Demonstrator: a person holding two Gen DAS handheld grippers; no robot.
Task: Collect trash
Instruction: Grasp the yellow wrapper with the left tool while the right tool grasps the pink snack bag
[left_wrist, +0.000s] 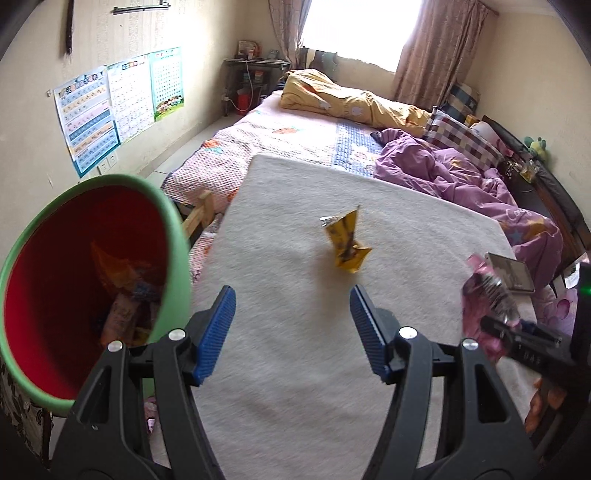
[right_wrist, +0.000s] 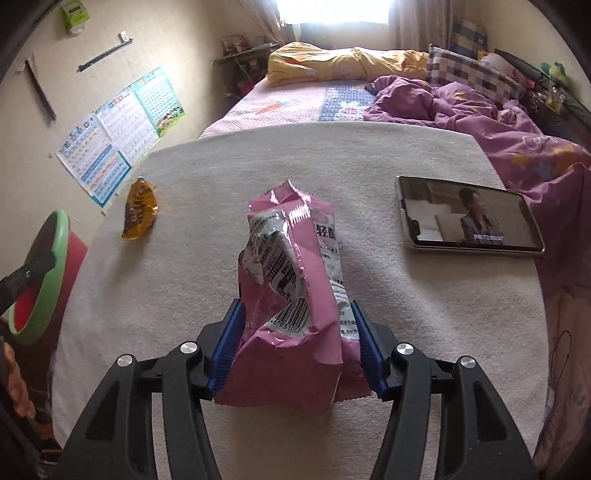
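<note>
My right gripper (right_wrist: 295, 332) is shut on a crumpled pink snack wrapper (right_wrist: 291, 280), held above the white mat (right_wrist: 369, 314); the wrapper also shows blurred at the right of the left wrist view (left_wrist: 484, 295). My left gripper (left_wrist: 291, 314) is open and empty over the mat (left_wrist: 295, 369). A yellow wrapper (left_wrist: 347, 242) lies on the mat ahead of it, also seen at the left in the right wrist view (right_wrist: 140, 210). A red bin with a green rim (left_wrist: 92, 280) stands off the mat's left edge with several wrappers inside; it shows in the right wrist view (right_wrist: 40, 280) too.
A tablet (right_wrist: 469, 218) with a lit screen lies on the mat's right side. Beyond the mat is a bed with a purple quilt (right_wrist: 461, 107) and yellow quilt (left_wrist: 347, 99). Posters (left_wrist: 110, 107) hang on the left wall.
</note>
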